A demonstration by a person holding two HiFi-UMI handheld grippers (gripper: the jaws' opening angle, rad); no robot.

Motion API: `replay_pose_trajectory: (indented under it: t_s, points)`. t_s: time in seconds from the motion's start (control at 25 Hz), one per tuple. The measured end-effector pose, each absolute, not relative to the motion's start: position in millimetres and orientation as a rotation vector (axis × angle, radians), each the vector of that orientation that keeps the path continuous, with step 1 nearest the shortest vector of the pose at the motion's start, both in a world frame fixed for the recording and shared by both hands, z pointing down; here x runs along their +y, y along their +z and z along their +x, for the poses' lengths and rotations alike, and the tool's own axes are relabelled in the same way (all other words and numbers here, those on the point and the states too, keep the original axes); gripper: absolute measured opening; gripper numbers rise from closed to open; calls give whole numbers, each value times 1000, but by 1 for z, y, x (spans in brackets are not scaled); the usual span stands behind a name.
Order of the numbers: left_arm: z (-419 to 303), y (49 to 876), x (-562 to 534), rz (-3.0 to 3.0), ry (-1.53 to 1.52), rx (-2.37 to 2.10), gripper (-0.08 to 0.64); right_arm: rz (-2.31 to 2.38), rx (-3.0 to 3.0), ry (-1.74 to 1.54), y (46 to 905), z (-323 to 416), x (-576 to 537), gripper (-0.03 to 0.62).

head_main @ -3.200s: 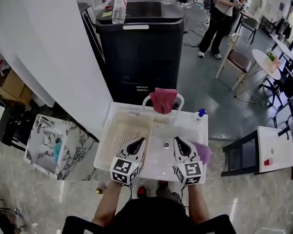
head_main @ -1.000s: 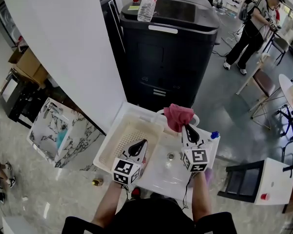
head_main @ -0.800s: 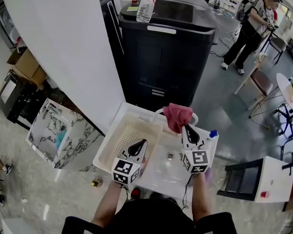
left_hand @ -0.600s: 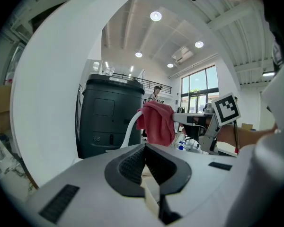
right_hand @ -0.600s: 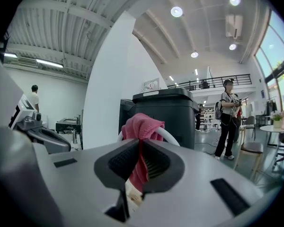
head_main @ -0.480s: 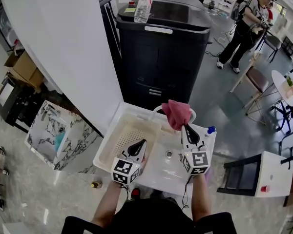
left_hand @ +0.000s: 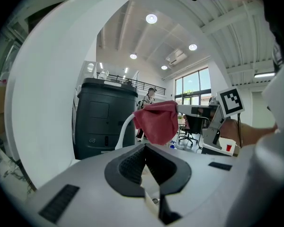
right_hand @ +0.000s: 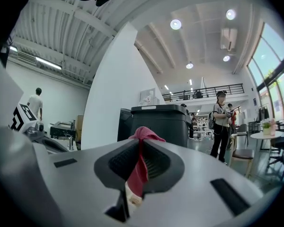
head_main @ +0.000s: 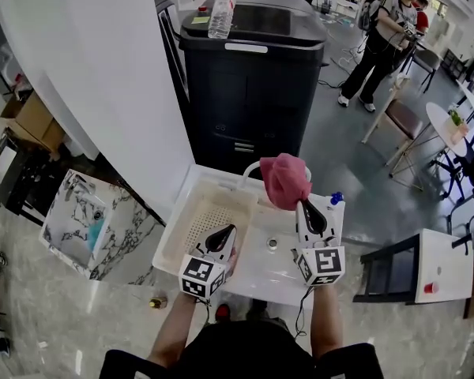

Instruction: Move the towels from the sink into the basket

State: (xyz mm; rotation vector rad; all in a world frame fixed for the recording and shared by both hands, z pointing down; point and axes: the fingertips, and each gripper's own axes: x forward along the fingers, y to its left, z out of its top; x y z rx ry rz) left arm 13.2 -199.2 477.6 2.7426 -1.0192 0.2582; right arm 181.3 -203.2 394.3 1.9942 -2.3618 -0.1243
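A red towel (head_main: 284, 178) hangs bunched above the back of the white sink (head_main: 257, 268), beside the white arched faucet (head_main: 250, 171). My right gripper (head_main: 304, 204) is shut on the towel's lower edge; in the right gripper view the red cloth (right_hand: 139, 167) runs down between the closed jaws of that gripper (right_hand: 141, 143). The cream perforated basket (head_main: 208, 215) sits in the sink's left half. My left gripper (head_main: 227, 230) hovers over the basket's near right corner, shut and holding nothing. The left gripper view shows its closed jaws (left_hand: 145, 148) and the towel (left_hand: 156, 119) ahead.
A tall black bin (head_main: 249, 77) with a water bottle (head_main: 220, 14) on top stands behind the sink. A blue-capped bottle (head_main: 336, 199) sits at the sink's back right corner. A black chair (head_main: 387, 267) and a white table (head_main: 446, 263) are to the right, and a person (head_main: 383, 34) stands further back.
My right gripper went from the sink's front to the red towel draped on the faucet and closed on it; the towel now hangs bunched, drawn slightly off the faucet. The left gripper stayed put.
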Motion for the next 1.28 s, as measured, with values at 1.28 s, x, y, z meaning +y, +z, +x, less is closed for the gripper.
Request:
replay_pose_trajectory:
  t_s: [1.28]
  points:
    - [-30, 473, -150, 2812, 242, -872, 5, 2140, -2280, -205, 368, 130, -116, 46]
